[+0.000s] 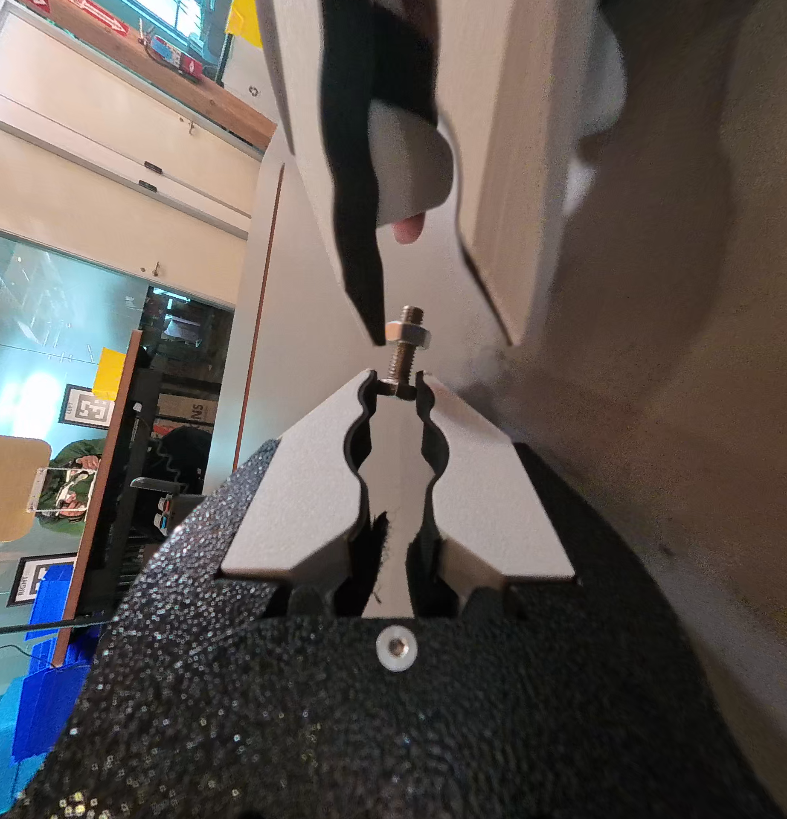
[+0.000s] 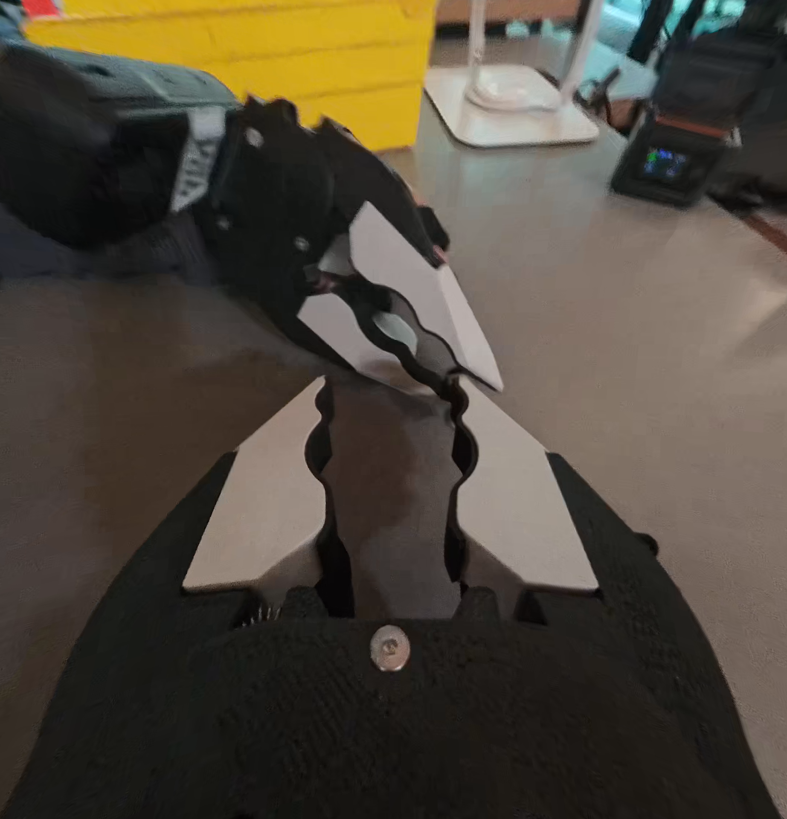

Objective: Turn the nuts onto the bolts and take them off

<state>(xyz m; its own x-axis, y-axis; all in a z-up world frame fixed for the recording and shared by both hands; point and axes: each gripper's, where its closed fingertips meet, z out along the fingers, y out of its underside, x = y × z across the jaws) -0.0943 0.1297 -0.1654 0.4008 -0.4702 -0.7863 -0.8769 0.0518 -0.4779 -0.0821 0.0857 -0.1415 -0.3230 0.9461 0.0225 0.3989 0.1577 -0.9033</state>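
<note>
In the left wrist view my left gripper (image 1: pixel 398 383) is shut on the head of a small steel bolt (image 1: pixel 402 361), whose threaded shaft points away from me. A hex nut (image 1: pixel 407 330) sits on the thread near its far end. My right gripper (image 1: pixel 444 343) comes in from the far side, open, with its jaws on either side of the nut. One black pad tip (image 1: pixel 377 337) is right beside the nut; the other finger is well apart. In the right wrist view my right gripper (image 2: pixel 391 384) is open and meets the left gripper (image 2: pixel 451 382) tip to tip. The bolt and nut are hidden there.
Both grippers hang over a grey-brown table (image 2: pixel 604 354). At its back stand a yellow block (image 2: pixel 294 66), a white stand base (image 2: pixel 515 115) and a black device with a small lit screen (image 2: pixel 666 164). The left wrist view is rolled sideways, with room background at left. About 25 cm separates my right fingertips from the yellow block (image 2: pixel 294 66).
</note>
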